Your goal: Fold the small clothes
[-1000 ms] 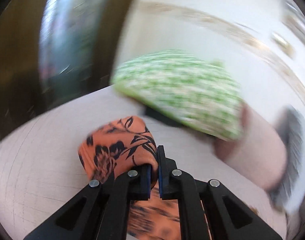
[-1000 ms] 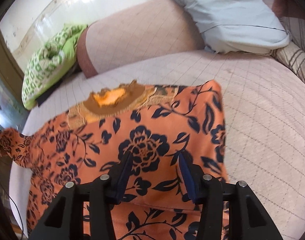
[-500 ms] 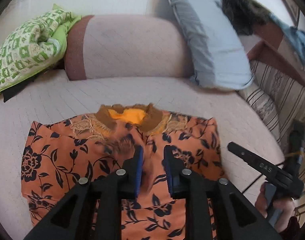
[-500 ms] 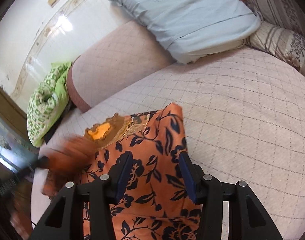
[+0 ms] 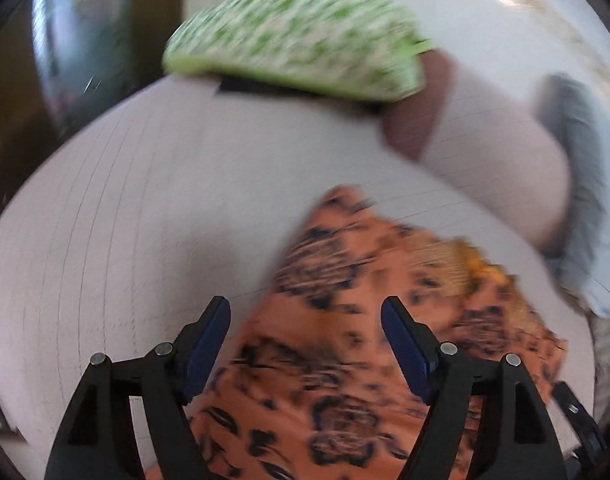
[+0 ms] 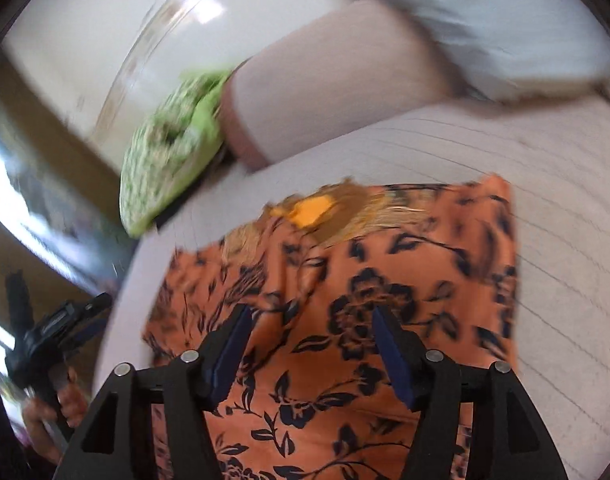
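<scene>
An orange top with black flowers (image 6: 405, 272) lies flat on the pale quilted bed (image 6: 565, 208), its brown and yellow collar (image 6: 325, 210) pointing to the back. Both sleeves look folded in. My left gripper (image 5: 305, 320) hovers over the top's left edge (image 5: 345, 320) with its jaws opening and nothing pressed between them. My right gripper (image 6: 309, 328) hangs above the middle of the top, jaws also opening, holding nothing. The left gripper (image 6: 53, 336) also shows at the left of the right wrist view, in a hand. Both views are blurred.
A green patterned cushion (image 5: 297, 36) lies at the back left of the bed, next to a pink bolster (image 5: 501, 136). A light blue pillow (image 6: 505, 20) leans on the bolster to the right. A dark cabinet (image 5: 21, 100) stands left of the bed.
The left gripper let go of the sleeve it carried over the top, then swung back left and opened wide. The right gripper opened wider and tipped down over the top.
</scene>
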Available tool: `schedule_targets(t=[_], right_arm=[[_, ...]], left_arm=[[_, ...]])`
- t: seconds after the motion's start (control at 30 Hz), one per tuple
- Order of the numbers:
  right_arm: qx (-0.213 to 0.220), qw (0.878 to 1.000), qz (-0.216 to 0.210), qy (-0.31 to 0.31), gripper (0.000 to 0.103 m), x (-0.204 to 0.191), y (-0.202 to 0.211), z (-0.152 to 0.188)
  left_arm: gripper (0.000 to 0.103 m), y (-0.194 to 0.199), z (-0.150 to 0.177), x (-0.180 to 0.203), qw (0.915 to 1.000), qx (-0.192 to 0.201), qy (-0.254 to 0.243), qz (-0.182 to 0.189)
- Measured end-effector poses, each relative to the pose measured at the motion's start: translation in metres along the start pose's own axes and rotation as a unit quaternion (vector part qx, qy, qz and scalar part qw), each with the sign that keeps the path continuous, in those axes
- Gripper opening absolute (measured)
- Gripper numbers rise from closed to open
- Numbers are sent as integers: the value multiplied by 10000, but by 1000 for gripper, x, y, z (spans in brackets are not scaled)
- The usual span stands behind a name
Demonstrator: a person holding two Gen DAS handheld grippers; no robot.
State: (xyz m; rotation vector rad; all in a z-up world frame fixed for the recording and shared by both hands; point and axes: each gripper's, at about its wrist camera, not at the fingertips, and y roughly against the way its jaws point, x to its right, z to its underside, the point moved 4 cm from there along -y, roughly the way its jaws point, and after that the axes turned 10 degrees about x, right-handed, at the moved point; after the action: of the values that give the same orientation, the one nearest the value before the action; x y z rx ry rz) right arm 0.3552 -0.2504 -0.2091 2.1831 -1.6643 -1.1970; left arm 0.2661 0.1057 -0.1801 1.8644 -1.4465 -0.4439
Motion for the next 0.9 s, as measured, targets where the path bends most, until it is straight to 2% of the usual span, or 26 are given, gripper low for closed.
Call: schedule_targets(t=[0.07,0.17,0.27,0.37,0.43,0.47,0.5,0.57,0.6,0.67,0.73,0.8,0.9], right_arm=[[31,9985,119,534,69,-28,-8,3],[140,9879,392,1493,72,-68,-21,8],[36,9610,1006,2577,72,-98,-44,24],[-166,9370,1481,3159,72,-104,-69,38],[-117,9252,1816,3329,72,-95,-78,40],[-107,9239,2042,3233,72,-84,-81,38],[-173,9317,2169,2907,72,-69,-82,33],[-378,9595,2084,1858,72,-41,-75,24],[-468,9692,2002,1357,72,-27,-68,21],[-599,9801,1847,421,72,3,-47,20],[-581,9795,1909,-282,72,34,-25,23],[-560,9729,2085,-824,72,61,-8,25],[-332,9708,1836,-1511,72,85,13,19]], left_arm=[[78,-20,10,-17,9991,-301,61,-280],[78,-37,13,-33,9979,-445,17,-479],[78,-40,7,-34,9979,-366,-86,-532],[78,-49,5,-32,9968,-403,-328,-610],[78,-58,3,-32,9963,-485,-393,-591],[78,-62,3,-32,9959,-523,-433,-594],[78,-70,1,-34,9956,-550,-447,-613],[78,-81,1,-38,9950,-659,-412,-635],[78,-84,1,-38,9948,-703,-388,-627],[78,-87,0,-37,9946,-725,-394,-636],[78,-88,-1,-33,9936,-690,-535,-716],[78,-90,-2,-27,9926,-670,-645,-777],[78,-94,-6,-26,9928,-668,-597,-791]])
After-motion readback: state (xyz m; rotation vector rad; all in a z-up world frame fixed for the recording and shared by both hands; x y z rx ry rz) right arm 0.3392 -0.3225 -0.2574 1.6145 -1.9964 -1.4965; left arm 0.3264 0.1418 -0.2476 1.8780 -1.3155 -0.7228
